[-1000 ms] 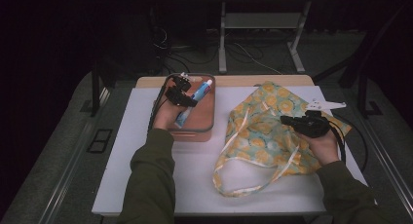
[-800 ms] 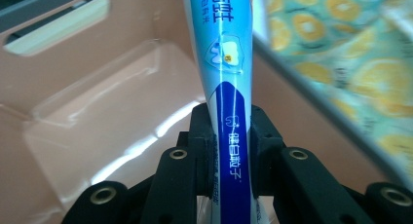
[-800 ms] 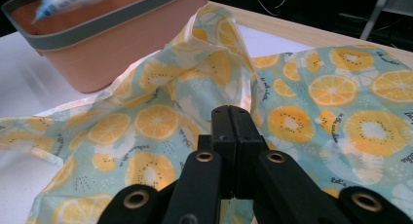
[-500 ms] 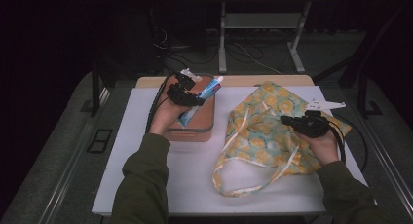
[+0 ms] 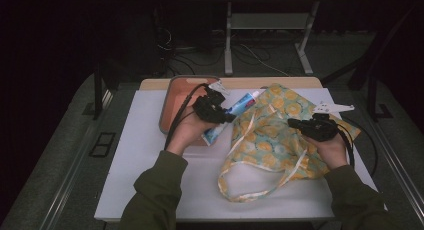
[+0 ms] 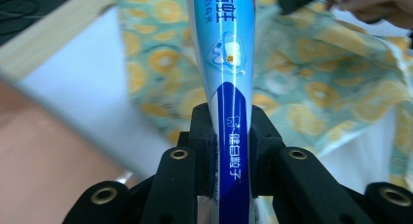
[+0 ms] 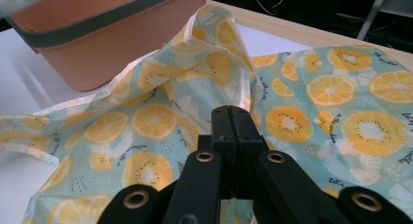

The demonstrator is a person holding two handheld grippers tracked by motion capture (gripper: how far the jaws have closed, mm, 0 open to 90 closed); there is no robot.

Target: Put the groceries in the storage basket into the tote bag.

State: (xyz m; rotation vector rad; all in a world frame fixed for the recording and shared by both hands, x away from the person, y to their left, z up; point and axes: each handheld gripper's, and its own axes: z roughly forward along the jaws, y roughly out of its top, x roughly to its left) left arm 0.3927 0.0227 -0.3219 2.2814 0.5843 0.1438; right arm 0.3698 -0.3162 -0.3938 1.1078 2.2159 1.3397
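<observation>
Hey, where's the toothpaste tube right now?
In the high view the toothpaste tube sits left of centre, clamped in the left tool, between the orange bin and the fruit-print bag, cap toward the bag.

The left gripper [image 5: 220, 109] held a blue-and-white toothpaste tube [image 5: 233, 116] slantwise, its capped end over the edge of a fruit-print fabric tote bag [image 5: 280, 135]. The tube's lower end overlapped the rim of a salmon-coloured plastic basin [image 5: 172, 102]. The right gripper [image 5: 306, 126] rested on the bag, jaws together. Everything sat on a white tabletop [image 5: 145, 160].
</observation>
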